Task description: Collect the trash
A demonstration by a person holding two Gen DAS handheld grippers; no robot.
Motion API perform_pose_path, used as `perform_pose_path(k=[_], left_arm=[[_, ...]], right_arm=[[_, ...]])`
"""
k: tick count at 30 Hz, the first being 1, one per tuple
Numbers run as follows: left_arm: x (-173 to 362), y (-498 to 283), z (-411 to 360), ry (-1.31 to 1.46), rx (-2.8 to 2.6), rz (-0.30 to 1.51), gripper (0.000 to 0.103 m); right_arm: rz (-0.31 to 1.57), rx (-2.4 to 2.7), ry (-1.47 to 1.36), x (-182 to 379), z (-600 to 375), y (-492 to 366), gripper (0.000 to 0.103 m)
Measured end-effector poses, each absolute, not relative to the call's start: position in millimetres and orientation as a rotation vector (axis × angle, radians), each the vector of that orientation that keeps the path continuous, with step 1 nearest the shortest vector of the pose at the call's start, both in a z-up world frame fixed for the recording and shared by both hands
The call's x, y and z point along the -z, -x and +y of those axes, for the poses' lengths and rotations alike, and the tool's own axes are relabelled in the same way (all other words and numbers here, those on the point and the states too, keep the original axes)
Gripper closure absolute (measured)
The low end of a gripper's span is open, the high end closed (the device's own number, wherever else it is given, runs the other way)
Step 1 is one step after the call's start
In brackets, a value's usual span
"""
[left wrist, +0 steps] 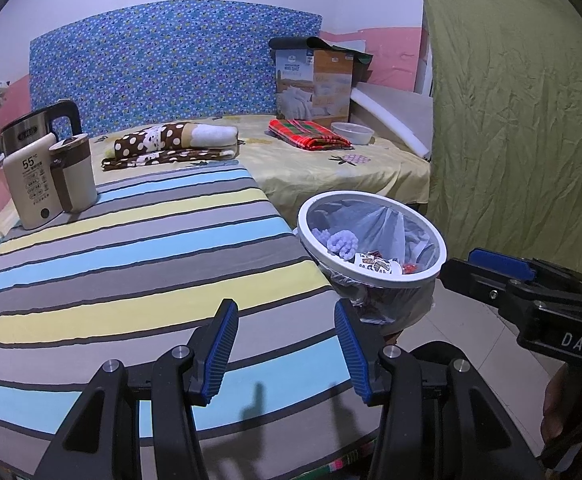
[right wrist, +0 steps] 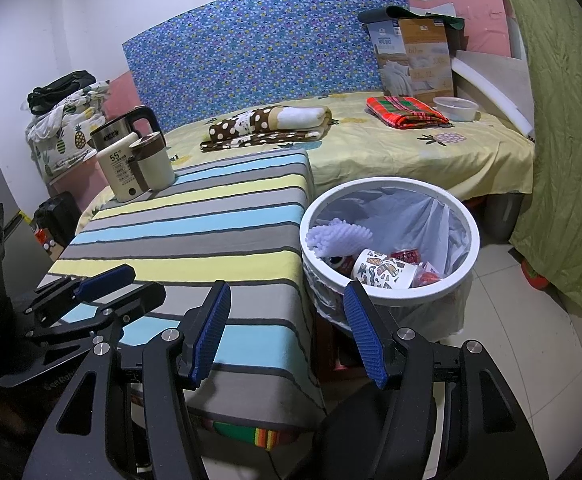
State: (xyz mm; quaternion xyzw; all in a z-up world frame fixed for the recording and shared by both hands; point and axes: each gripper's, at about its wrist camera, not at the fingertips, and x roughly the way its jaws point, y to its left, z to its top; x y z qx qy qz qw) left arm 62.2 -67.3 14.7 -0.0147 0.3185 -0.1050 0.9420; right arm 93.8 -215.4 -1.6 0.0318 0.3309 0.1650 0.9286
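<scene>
left tongs (left wrist: 285,346) and right tongs (right wrist: 287,334) both parted and empty above the striped tablecloth (left wrist: 131,264)

White bin (right wrist: 389,298), striped tablecloth (right wrist: 195,240), red plaid cloth (right wrist: 405,112)

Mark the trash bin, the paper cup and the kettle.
trash bin (right wrist: 469,236), right wrist view, on its white rim.
paper cup (right wrist: 385,270), right wrist view, on its patterned side.
kettle (left wrist: 23,134), left wrist view, on its steel body.

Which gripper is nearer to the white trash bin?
Right. The right gripper reaches beside the white trash bin, one finger overlapping it; the left gripper hangs over the striped table.
</scene>
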Motion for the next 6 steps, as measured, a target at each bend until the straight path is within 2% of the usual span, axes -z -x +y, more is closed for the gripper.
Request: perform_pose_path(k=[6], left_arm=[[-13.2, -62.0, -66.7, 0.032, 0.21, 0.649, 0.053]], right_arm=[[0.678, -0.335, -0.067, 2.5, -216.5, -94.0, 0.043]])
